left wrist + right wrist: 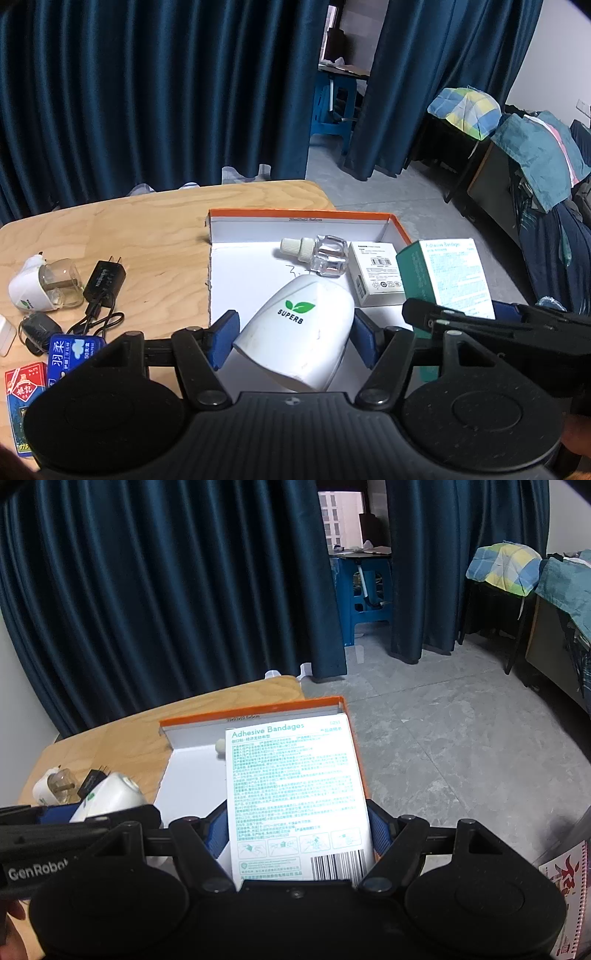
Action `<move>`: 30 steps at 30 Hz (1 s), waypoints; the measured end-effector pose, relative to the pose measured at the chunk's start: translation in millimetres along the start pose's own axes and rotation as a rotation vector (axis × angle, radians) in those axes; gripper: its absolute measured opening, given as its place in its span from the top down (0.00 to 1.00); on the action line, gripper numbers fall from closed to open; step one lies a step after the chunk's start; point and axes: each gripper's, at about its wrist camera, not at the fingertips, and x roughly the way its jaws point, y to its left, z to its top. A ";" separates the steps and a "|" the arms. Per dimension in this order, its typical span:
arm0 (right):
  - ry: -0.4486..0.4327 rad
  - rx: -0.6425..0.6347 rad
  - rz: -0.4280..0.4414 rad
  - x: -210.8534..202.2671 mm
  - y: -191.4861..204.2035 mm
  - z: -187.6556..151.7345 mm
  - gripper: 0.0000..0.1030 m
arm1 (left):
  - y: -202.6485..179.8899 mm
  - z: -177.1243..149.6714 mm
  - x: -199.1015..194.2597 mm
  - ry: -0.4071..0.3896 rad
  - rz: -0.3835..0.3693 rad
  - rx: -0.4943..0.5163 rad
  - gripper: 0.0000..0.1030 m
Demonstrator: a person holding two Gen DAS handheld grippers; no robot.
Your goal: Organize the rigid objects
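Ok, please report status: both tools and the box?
Left tool holds white SUPERB device. Right tool holds bandage box. Both over orange tray. Nothing blocking.

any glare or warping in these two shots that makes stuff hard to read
Right wrist view: the bandage box face is washed out by glare, its small print unreadable. Left wrist view: the SUPERB device reads sharply. Both views: fisheye bends the curtains, and the corners go dark.

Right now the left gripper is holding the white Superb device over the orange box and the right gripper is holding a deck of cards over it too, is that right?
Not quite. The right gripper holds the bandage box, not cards; the right wrist view shows its "Adhesive Bandages" print. The left gripper does hold the Superb device over the orange box.
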 end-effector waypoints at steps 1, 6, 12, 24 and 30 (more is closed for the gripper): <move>-0.001 0.003 0.001 0.4 0.6 -1.1 0.16 | -0.6 -0.1 0.5 0.000 0.001 0.003 0.36; 0.003 0.013 0.003 3.7 -0.8 1.3 0.16 | -1.9 0.0 4.9 0.004 0.005 0.005 0.36; -0.002 0.010 -0.011 8.2 -2.9 5.4 0.16 | -4.9 0.2 9.4 0.006 0.003 0.001 0.36; 0.021 0.000 -0.010 11.1 -1.0 6.3 0.16 | -0.9 -0.1 13.2 0.013 0.011 -0.002 0.36; 0.040 -0.032 -0.033 16.1 2.2 4.7 0.16 | 1.0 -1.3 15.0 0.018 0.017 0.000 0.36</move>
